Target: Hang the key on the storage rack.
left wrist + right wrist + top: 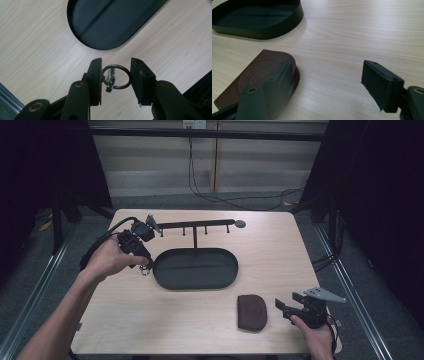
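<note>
A small dark key ring (125,72) with a clasp sits between the jaws of my left gripper (116,62), which is shut on it across its width. In the high view that gripper (144,261) and the key ring (145,269) are just left of the black oval tray (165,277). A brown leather pouch (251,312) lies flat near the table's front edge. My right gripper (286,308) is open just right of the pouch. In the right gripper view its left finger (279,75) overlaps the edge of the pouch (254,72), and nothing lies between the jaws of the right gripper (328,75).
The tray is the base of a black stand whose post carries a horizontal bar (195,225) with several hooks, at the table's far middle. Its rim shows in both gripper views as the tray (75,25) (274,32). Cables (200,190) trail on the floor behind the table.
</note>
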Demonstrator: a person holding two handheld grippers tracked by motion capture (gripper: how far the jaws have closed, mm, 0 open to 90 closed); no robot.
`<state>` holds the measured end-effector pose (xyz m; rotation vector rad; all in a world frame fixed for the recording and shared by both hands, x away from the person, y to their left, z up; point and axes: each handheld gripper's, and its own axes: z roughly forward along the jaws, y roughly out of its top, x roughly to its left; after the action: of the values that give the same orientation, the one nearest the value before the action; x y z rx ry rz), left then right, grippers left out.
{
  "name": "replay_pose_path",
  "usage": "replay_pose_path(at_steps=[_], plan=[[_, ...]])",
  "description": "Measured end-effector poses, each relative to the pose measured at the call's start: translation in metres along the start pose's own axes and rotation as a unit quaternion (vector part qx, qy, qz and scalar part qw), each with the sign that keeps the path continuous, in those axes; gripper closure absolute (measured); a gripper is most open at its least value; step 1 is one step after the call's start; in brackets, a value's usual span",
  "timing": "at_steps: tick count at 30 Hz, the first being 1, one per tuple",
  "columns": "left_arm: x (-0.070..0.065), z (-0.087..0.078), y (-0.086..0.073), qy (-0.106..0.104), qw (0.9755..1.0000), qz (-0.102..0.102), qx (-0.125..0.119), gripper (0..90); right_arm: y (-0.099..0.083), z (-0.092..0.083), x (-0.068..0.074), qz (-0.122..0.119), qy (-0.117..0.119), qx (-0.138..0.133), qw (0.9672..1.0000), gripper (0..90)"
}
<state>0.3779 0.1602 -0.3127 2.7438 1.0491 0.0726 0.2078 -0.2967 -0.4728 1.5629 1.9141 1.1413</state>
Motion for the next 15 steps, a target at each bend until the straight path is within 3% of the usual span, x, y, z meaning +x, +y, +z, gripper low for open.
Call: replay_pose_path(at_steps=[15], plan=[[0.010, -0.019, 0.022, 0.006, 0.9999, -0.014, -0.007, 63.0, 0.000, 0.000, -0.001, 0.001, 0.001, 0.000, 1.0000, 25.2]])
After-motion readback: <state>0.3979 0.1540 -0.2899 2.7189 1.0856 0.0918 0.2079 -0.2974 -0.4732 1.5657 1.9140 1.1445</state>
